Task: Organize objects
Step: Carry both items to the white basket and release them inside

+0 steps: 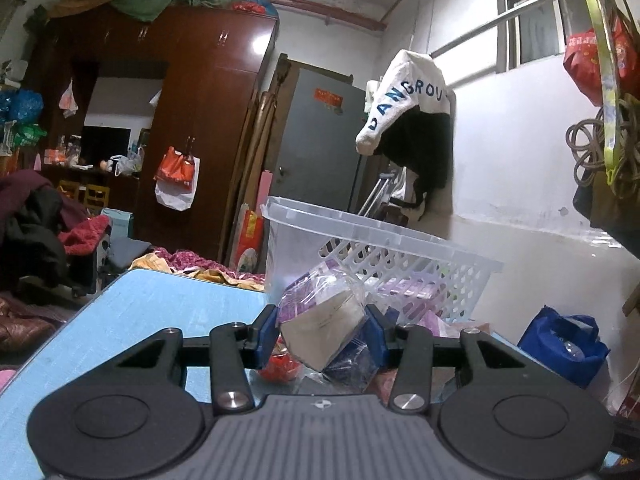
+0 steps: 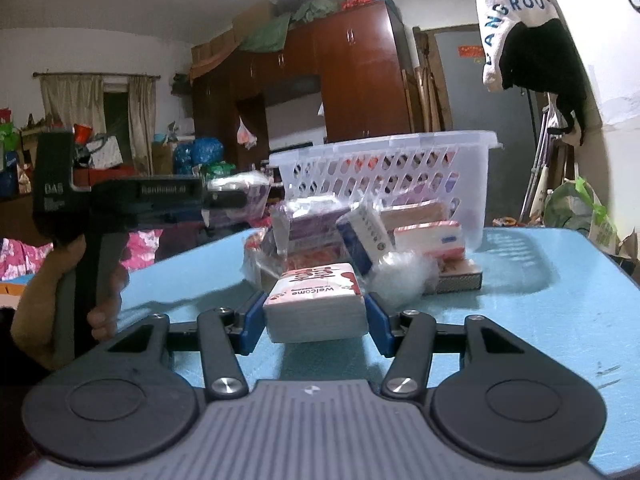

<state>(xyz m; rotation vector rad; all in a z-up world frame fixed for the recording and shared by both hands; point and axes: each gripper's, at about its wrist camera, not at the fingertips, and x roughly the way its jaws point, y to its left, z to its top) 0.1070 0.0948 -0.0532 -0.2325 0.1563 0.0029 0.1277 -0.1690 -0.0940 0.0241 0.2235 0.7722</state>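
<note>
1. Between the blue pads of my right gripper [image 2: 315,320] sits a tissue pack [image 2: 316,300] with a pink-and-white printed top; both pads press on its short ends, so I am gripping it, low over the blue table [image 2: 540,320].
2. The pack lies flat, printed face up, its long axis running straight across from one pad to the other. The lettering reads upside down from my side, so its top edge points back toward me.
3. Ahead of that gripper and a little to its right stands the white basket [image 2: 384,168], with a heap of other packs [image 2: 360,228] between it and me.
4. My left gripper [image 1: 322,322] is clamped on a purple-wrapped tissue pack [image 1: 320,320]. It sits tilted in the pads, one corner down, its long axis slanting from lower left up toward the upper right and away from me.
5. Just beyond and right of that gripper the basket [image 1: 420,264] shows too, leaning, with packs already inside.
6. My judgement: the step is carrying both packs to the basket. I should lift each clear of the heap before moving forward, so loose wrappers don't drag along.
7. The tilted pack is the risk; its slippery wrap could let it pivot out, so I would keep the squeeze firm and move it gently.
8. I would bring each pack over the rim, long axis along the basket's length, then let go low.
</note>
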